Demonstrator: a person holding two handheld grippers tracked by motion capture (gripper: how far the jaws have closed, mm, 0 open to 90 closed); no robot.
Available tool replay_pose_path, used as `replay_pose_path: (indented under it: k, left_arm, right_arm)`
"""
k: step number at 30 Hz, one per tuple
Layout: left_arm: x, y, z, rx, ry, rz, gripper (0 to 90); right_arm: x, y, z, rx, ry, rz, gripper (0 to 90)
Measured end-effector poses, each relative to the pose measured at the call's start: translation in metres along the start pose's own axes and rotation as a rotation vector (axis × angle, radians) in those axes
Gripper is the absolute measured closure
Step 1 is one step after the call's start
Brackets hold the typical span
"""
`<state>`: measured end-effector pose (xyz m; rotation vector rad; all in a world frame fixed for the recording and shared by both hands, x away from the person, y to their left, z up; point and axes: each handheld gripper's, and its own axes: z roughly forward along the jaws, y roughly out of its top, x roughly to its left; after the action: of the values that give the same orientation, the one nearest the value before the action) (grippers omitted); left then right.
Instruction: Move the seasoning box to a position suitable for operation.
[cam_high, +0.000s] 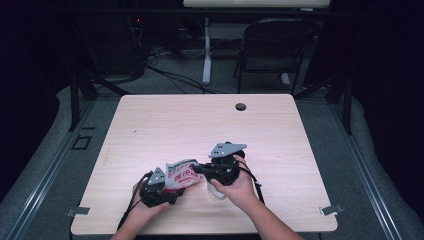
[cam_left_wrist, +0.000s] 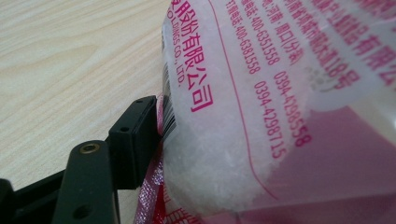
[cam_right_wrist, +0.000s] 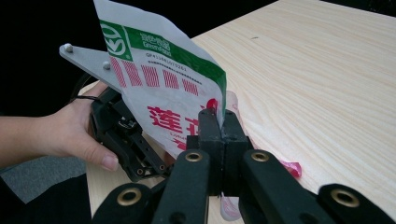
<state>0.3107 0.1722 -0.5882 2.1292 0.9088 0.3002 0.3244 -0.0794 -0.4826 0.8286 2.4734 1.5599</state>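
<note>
The plastic bag (cam_high: 181, 173) of white grains hangs just above the tabletop (cam_high: 165, 125) between both grippers — right gripper (cam_right_wrist: 219, 122) clenched on its edge, left gripper (cam_high: 159, 187) grasping its other side — so pulling apart may tear the film and spill the grains.

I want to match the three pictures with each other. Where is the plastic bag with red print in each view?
High view: the bag is low and left of centre, between the two grippers.
Left gripper view: the bag covers the right side, close to the camera.
Right gripper view: the bag stands upper left of centre, pinched by the closed fingers.
Shared landmark: the pale wooden table.
</note>
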Motion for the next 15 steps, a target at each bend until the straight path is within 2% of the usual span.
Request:
replay_pose_path:
  k: [1,4,10,11,12,15]
  left_arm:
    - [0.0013,0.0001,-0.0001,0.002,-0.013,-0.003,35.9]
    - [0.0012,0.0001,0.0003,0.002,-0.016,-0.008,36.0]
    - [-0.0005,0.0005,0.0009,0.007,-0.004,0.011,37.3]
    - [-0.0015,0.0006,0.0009,0.007,0.017,0.012,37.6]
    - [-0.0011,0.0006,0.0010,0.008,0.007,0.016,38.9]
    - [-0.0017,0.0007,0.0012,0.010,0.021,0.028,42.7]
  right_arm:
    - [-0.0004,-0.0009,0.0000,-0.004,0.005,0.004,90.0]
    - [-0.0008,-0.0015,-0.0010,-0.003,0.002,0.004,90.0]
    - [-0.0018,-0.0010,-0.0011,-0.007,0.003,0.007,90.0]
    - [-0.0023,-0.0009,-0.0011,-0.005,0.003,0.007,90.0]
    - [-0.0025,-0.0008,-0.0009,-0.007,0.004,0.011,90.0]
    - [-0.0026,-0.0005,-0.0007,-0.012,0.005,0.016,90.0]
